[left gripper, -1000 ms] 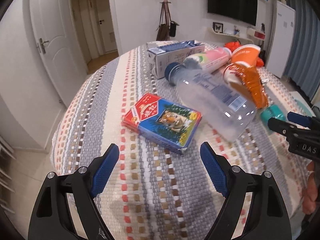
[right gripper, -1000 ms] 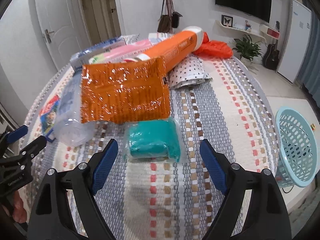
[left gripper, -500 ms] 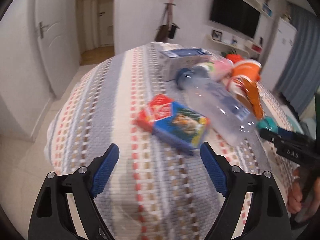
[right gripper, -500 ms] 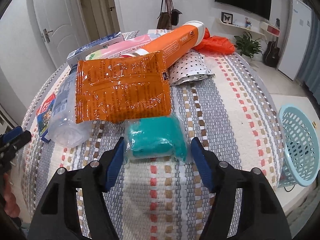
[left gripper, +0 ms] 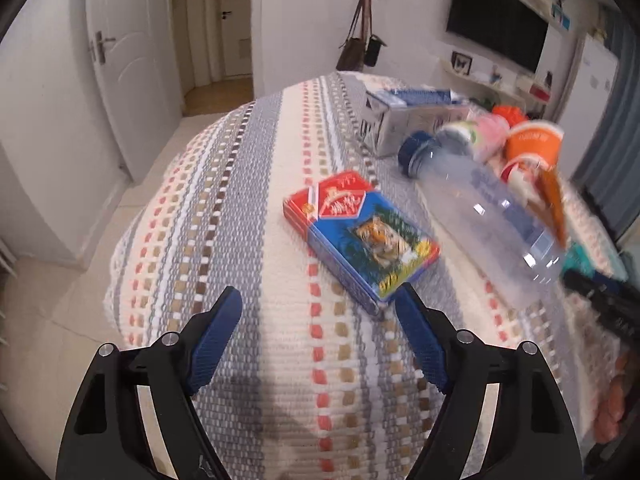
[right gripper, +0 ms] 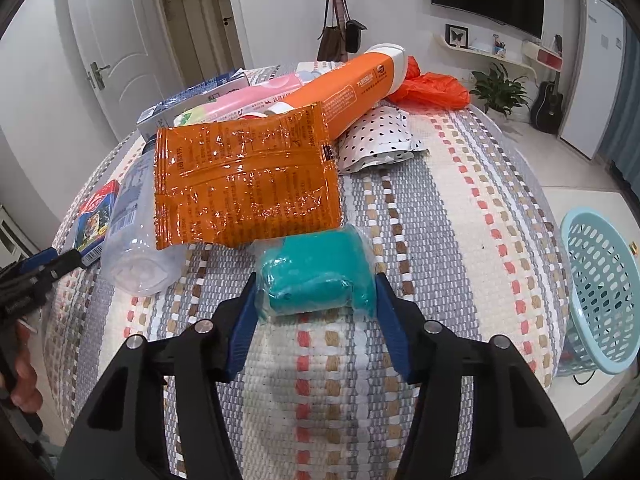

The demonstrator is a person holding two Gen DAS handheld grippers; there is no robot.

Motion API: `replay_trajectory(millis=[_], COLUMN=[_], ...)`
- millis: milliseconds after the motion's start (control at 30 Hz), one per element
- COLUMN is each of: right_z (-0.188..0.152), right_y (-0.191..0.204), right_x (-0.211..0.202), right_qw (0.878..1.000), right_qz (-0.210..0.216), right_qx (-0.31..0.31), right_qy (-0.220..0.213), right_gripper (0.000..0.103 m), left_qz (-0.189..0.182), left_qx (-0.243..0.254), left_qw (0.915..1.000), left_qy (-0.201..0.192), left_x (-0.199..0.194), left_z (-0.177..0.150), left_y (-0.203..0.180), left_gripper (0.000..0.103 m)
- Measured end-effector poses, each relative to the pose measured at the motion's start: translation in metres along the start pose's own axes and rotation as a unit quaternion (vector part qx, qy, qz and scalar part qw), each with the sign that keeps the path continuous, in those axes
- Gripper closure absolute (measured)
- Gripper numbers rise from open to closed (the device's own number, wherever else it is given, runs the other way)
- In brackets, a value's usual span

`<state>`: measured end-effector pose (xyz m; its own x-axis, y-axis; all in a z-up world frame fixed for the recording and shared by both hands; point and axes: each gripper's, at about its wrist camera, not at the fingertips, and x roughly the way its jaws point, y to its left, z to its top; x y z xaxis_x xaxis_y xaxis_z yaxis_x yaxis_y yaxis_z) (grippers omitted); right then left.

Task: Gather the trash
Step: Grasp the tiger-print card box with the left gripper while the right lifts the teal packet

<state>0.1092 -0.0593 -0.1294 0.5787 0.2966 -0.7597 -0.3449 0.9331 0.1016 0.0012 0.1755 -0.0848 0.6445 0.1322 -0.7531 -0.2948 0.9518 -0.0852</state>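
Trash lies on a table under a striped woven cloth. My right gripper has its jaws closing on a teal packet in clear wrap, and both pads touch its sides. An orange snack wrapper overlaps the packet's far edge. My left gripper hangs over bare cloth with its jaws closing slightly and nothing between them. A red and blue card box lies just beyond the left gripper's right fingertip. A clear plastic bottle with a blue cap rests to the right of the box.
A milk carton, a pink bottle, an orange tube, a dotted pouch and an orange bag crowd the far side. A light blue basket stands on the floor to the right. A hand holds the left gripper.
The right jaws have narrowed from wide apart until they meet the teal packet. The left gripper has shifted sideways and rolled, so the card box now sits off its right finger.
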Motion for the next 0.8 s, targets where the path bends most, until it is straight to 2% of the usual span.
replay_trajectory(millis=[67, 100, 133, 167, 333, 367, 433, 533, 633, 667, 800], right_z=[0.0, 0.0, -0.001, 0.0, 0.001, 0.001, 0.001, 0.001, 0.002, 0.002, 0.005], right_y=[0.0, 0.0, 0.0, 0.0, -0.002, -0.003, -0.005, -0.01, -0.016, -0.018, -0.028], right_x=[-0.001, -0.002, -0.003, -0.004, -0.013, -0.015, -0.017, -0.019, -0.023, -0.026, -0.037], right_qw=[1.0, 1.0, 1.0, 1.0, 1.0, 1.0, 1.0, 0.999, 0.999, 0.999, 0.998], right_qz=[-0.001, -0.001, -0.002, -0.003, -0.001, -0.002, -0.003, -0.003, -0.007, -0.009, -0.008], right_qx=[-0.001, -0.002, -0.002, -0.003, -0.007, -0.007, -0.007, -0.005, -0.004, -0.003, 0.009], right_qy=[-0.003, -0.005, -0.008, -0.011, -0.025, -0.027, -0.03, -0.033, -0.04, -0.043, -0.061], right_gripper=[0.053, 0.053, 0.053, 0.053, 0.054, 0.054, 0.054, 0.054, 0.054, 0.054, 0.054], left_qz=[-0.067, -0.088, -0.104, -0.103, -0.058, -0.05, -0.044, -0.005, 0.031, 0.036, 0.016], left_qx=[-0.025, -0.033, -0.048, -0.063, -0.099, -0.101, -0.099, -0.078, -0.056, -0.049, -0.057], left_qw=[0.9974, 0.9956, 0.9933, 0.9925, 0.9925, 0.993, 0.9935, 0.9962, 0.9973, 0.9976, 0.9979], left_qy=[0.002, 0.007, 0.013, 0.019, 0.042, 0.035, 0.036, 0.037, 0.035, 0.031, 0.024], left_x=[-0.002, -0.001, 0.002, 0.007, 0.036, 0.037, 0.044, 0.051, 0.056, 0.055, 0.045], left_z=[0.006, 0.009, 0.013, 0.017, 0.027, 0.028, 0.034, 0.036, 0.039, 0.038, 0.035], left_y=[0.006, 0.008, 0.008, 0.007, -0.003, -0.006, -0.015, -0.029, -0.038, -0.04, -0.033], left_gripper=[0.022, 0.019, 0.019, 0.019, 0.017, 0.015, 0.015, 0.017, 0.026, 0.028, 0.038])
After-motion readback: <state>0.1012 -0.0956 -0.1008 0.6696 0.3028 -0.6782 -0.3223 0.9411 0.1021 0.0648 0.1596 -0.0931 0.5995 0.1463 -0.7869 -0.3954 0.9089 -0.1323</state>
